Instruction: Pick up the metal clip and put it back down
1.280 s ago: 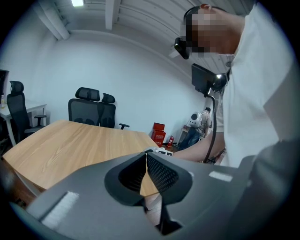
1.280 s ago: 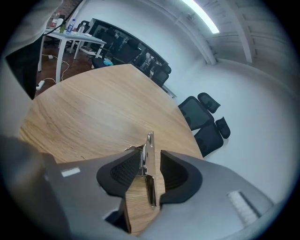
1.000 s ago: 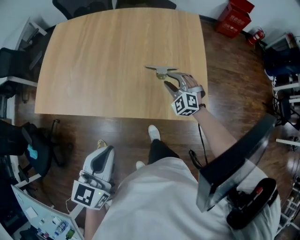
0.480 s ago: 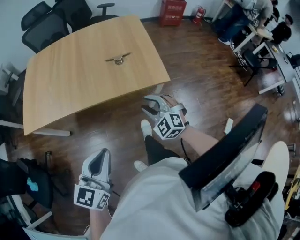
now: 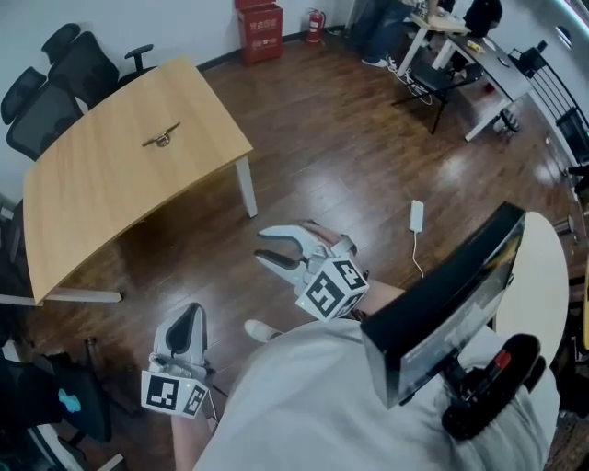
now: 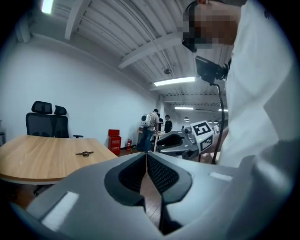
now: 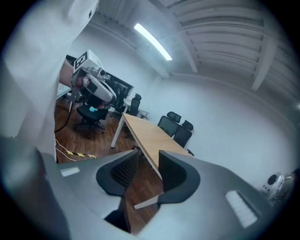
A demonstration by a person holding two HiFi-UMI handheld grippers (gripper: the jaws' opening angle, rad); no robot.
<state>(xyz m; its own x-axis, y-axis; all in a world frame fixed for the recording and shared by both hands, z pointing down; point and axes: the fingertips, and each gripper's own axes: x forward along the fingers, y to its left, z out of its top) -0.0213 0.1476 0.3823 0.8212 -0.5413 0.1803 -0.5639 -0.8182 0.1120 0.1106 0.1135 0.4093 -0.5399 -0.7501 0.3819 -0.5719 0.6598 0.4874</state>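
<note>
The metal clip (image 5: 162, 138) lies flat on the wooden table (image 5: 101, 198), far from both grippers; it also shows small in the left gripper view (image 6: 85, 153). My right gripper (image 5: 267, 246) hangs over the brown floor, well off the table's near corner. Its jaws are closing with a clear gap and nothing between them (image 7: 149, 157). My left gripper (image 5: 188, 317) is held low by the person's side, its pads touching at the tips with nothing in them (image 6: 146, 157).
Black office chairs (image 5: 57, 78) stand behind the table. A red crate (image 5: 259, 18) and an extinguisher sit by the far wall. A white power strip (image 5: 416, 215) lies on the floor. Desks and people (image 6: 152, 124) are at the far right.
The right gripper has pulled back from the clip on the table to over the floor. The clip stays on the table. The head view has swung right, away from the table.
</note>
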